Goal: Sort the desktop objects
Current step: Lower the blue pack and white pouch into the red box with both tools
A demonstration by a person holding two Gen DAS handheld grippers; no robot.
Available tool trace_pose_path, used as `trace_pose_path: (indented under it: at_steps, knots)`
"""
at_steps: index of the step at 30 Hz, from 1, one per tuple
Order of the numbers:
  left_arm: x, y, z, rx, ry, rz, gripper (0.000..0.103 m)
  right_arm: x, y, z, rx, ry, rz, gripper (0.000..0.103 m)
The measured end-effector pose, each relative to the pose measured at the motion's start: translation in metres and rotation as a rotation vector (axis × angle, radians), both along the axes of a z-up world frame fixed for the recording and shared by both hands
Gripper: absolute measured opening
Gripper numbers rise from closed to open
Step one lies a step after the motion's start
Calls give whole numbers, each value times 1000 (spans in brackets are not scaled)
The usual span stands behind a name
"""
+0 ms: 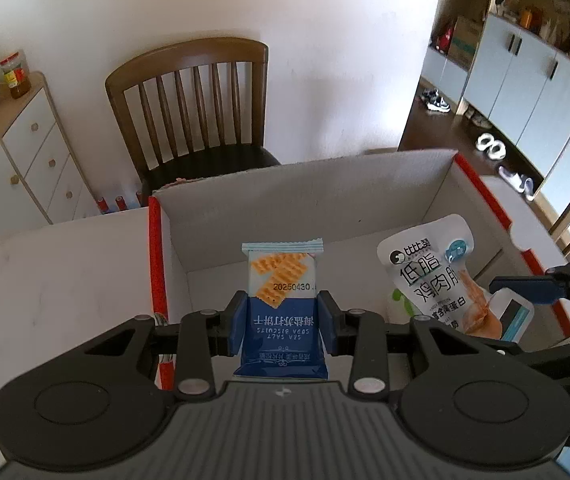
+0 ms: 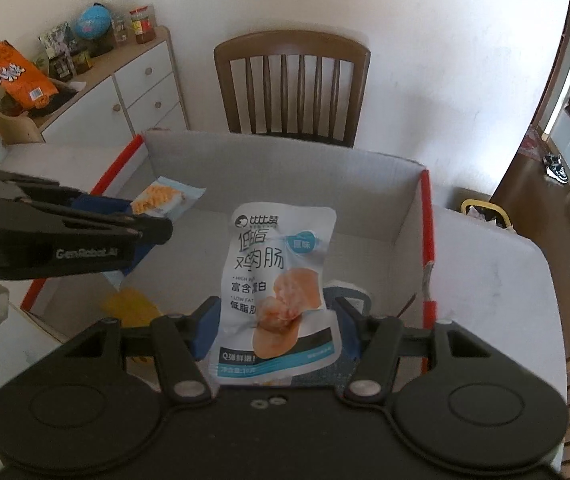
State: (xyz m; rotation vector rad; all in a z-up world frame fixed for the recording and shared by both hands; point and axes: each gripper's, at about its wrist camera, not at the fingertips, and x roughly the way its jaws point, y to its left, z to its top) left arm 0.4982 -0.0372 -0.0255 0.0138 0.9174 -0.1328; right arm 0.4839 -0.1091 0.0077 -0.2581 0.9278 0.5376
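Note:
My left gripper [image 1: 283, 320] is shut on a blue and white soda biscuit packet [image 1: 281, 280], held upright over the open cardboard box [image 1: 305, 192]. My right gripper [image 2: 277, 326] is shut on a white chicken sausage pouch [image 2: 281, 264], also held over the box [image 2: 365, 184]. In the left wrist view the pouch [image 1: 433, 276] and the right gripper's fingers [image 1: 533, 286] show at the right. In the right wrist view the left gripper [image 2: 125, 216] and its biscuit packet [image 2: 165, 200] show at the left.
The box has red-edged flaps [image 1: 156, 256] and sits on a white table [image 1: 45, 272]. A yellow item [image 2: 133, 308] and a blue-grey item [image 2: 349, 292] lie on the box floor. A wooden chair [image 1: 193, 108] stands behind the table, a white sideboard [image 2: 137, 92] to the left.

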Motion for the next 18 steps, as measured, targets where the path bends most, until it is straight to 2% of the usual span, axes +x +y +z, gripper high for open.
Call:
trace_pose_path:
  at_steps: [18]
  knots:
    - [28,-9,-36,36,124,-22,35,7,21,-24,-62,68,54,60]
